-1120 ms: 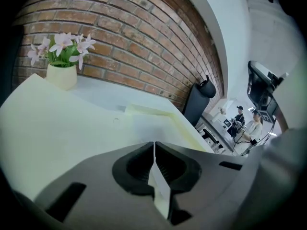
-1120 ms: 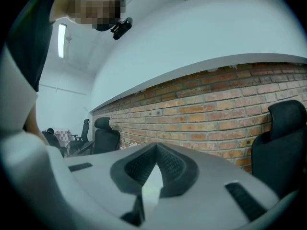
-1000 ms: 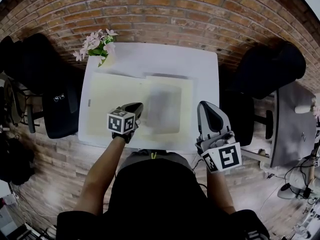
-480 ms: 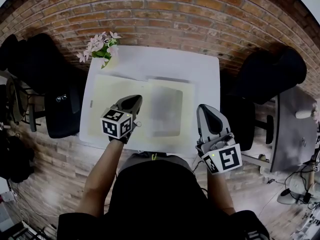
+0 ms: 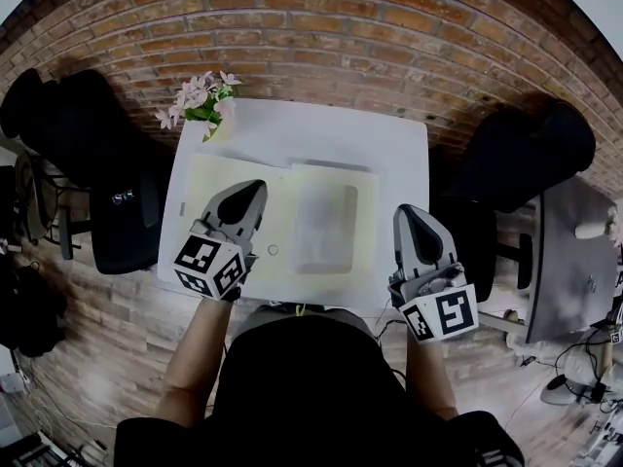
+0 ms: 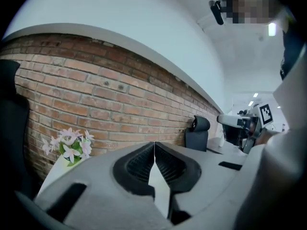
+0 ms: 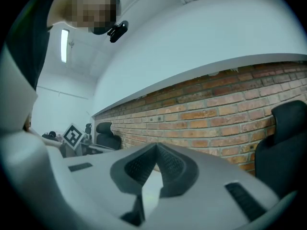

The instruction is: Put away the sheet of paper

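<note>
A pale yellow folder (image 5: 219,188) lies spread open on the white table (image 5: 321,129). A greyish-white sheet of paper (image 5: 324,227) rests flat on the folder's right half. My left gripper (image 5: 250,190) hovers over the folder's left half, just left of the sheet, jaws shut with nothing between them. In the left gripper view the left gripper (image 6: 154,146) points up at the brick wall, pads pressed together. My right gripper (image 5: 408,213) hangs at the table's right edge, beside the folder, also shut and empty. The right gripper view shows the right gripper (image 7: 156,148) with jaws meeting.
A pot of pink flowers (image 5: 202,99) stands at the table's back left corner. Black office chairs (image 5: 115,212) flank the table on the left and right (image 5: 526,149). A brick wall (image 5: 321,37) runs behind. A grey desk (image 5: 574,256) stands at far right.
My left gripper has drawn back towards the person and shifted left, off the middle of the folder. The right gripper has barely moved.
</note>
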Demonstrator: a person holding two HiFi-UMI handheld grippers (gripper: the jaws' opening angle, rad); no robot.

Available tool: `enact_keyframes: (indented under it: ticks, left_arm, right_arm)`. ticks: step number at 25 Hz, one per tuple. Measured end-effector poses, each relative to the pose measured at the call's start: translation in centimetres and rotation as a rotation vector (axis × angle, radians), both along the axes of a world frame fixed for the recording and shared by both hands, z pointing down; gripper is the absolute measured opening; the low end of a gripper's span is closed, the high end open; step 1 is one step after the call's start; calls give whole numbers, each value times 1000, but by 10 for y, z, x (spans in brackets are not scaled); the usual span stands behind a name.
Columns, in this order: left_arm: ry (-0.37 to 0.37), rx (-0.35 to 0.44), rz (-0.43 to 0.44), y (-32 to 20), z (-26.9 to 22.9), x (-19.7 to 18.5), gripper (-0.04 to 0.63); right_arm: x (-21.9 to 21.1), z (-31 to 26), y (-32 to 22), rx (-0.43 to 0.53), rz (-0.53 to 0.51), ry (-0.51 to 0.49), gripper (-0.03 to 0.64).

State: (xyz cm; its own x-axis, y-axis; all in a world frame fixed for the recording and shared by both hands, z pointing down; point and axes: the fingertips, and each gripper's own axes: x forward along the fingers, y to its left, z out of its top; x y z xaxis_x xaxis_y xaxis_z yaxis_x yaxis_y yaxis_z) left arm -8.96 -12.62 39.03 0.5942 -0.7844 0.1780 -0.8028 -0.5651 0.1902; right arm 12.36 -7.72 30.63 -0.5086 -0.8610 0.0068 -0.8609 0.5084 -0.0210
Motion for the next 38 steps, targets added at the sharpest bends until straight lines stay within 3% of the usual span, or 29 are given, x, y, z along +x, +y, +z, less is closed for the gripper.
enact_keyframes:
  ticks: [7,19,28,38]
  left_arm:
    - [60,147,-56,15,-74,-25,28]
    - [-3,368,-60,51,-145,-35,28]
    - [-23,400,-70,58,-148,-38,28]
    - [2,398,-77,53,-140,-37,28]
  right_arm:
    - [5,-14,-3,26,17,-22,14]
    - [20,-27,1,42,73,-36,14]
    - [27,-33,0,46,89,-26,14]
    - [23,-38,-6,58,73,-7,14]
